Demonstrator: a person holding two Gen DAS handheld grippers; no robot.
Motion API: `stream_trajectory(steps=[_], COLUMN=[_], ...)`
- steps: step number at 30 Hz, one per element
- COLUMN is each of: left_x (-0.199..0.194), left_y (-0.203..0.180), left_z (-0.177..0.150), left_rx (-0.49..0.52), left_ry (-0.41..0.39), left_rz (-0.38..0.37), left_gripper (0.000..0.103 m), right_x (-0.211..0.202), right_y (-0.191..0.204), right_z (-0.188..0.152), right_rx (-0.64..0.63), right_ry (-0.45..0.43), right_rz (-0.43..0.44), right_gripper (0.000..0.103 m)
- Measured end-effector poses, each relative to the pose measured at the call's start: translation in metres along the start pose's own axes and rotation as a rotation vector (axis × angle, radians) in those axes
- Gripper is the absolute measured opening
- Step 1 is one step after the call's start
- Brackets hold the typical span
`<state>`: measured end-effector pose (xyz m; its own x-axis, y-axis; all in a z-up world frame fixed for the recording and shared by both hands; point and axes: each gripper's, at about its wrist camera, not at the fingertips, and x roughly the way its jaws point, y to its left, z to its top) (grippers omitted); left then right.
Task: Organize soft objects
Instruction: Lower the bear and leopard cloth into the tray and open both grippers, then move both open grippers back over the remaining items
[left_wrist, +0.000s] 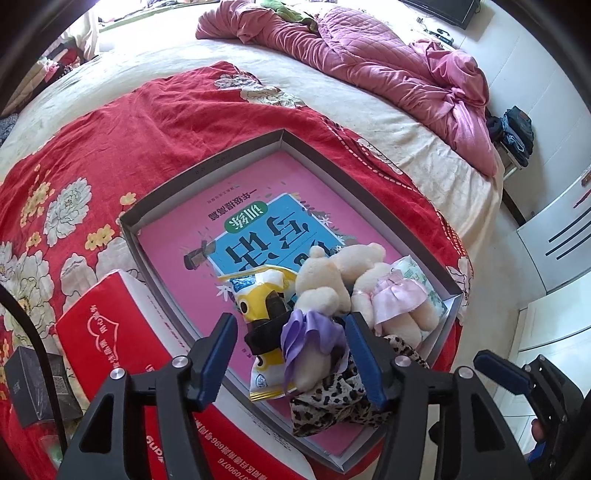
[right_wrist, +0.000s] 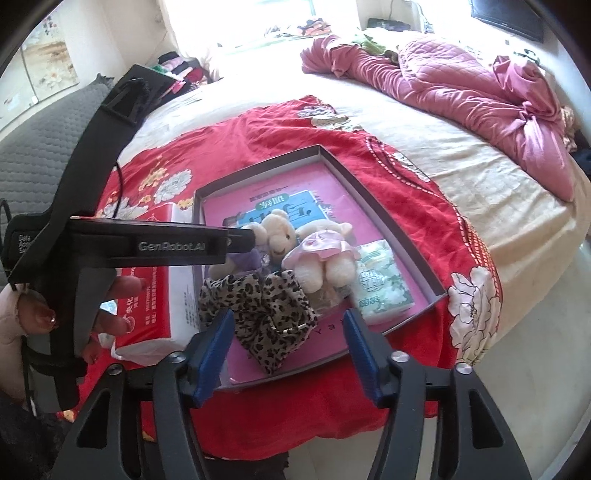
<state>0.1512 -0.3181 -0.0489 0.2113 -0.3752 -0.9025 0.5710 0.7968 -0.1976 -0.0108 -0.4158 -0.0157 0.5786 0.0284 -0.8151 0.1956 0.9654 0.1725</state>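
Sunlit bedroom, with a bed (left_wrist: 332, 92) carrying a red floral blanket (left_wrist: 110, 147) on which a shallow grey box (left_wrist: 207, 162) lies, a pink and blue book (left_wrist: 177, 254) flat on its floor. Nearest, the left tongs (left_wrist: 291, 354) stand spread apart and grasp nothing; between their blue fingers (left_wrist: 216, 354) sits the bear in a purple skirt (left_wrist: 314, 317), with a yellow snack packet (left_wrist: 258, 295) just left of it and touching it. Against the right finger of those tongs lies the leopard-print cloth (left_wrist: 332, 402), at the near edge of the box. Just beyond the right finger lies the bear in a pink skirt (left_wrist: 388, 299), touching the purple one, and past it a green and white tissue pack (left_wrist: 413, 273) rests in the box's right corner. Left of the left tongs, outside the box, a red tissue packet (left_wrist: 103, 321) lies against the box wall. From the other camera the right tongs (right_wrist: 288, 350) are also released, empty, with the leopard cloth directly ahead between their tips. Farthest off, a crumpled pink quilt (left_wrist: 388, 66) sprawls across the bed
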Motion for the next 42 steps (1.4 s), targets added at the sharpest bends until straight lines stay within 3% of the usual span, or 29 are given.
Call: stream_trajectory(steps=[12, 26, 42], left_x=[-0.016, -0.047, -0.079], left_y=[0.001, 0.009, 0.021], left_z=[-0.01, -0.029, -0.047], left_rx=[0.011, -0.015, -0.038], left_ry=[-0.026, -0.082, -0.128], left_rz=[0.039, 0.064, 0.107], left_gripper=[0.071, 0.073, 0.083], right_x=[-0.003, -0.014, -0.033], right_y=[-0.003, -0.004, 0.005], right_z=[0.002, 0.008, 0.015], right_rx=[0.021, 0.032, 0.038], right_ry=[-0.02, -0.065, -0.123], right_rz=[-0.046, -0.09, -0.122], right_gripper=[0.074, 0.075, 0.075])
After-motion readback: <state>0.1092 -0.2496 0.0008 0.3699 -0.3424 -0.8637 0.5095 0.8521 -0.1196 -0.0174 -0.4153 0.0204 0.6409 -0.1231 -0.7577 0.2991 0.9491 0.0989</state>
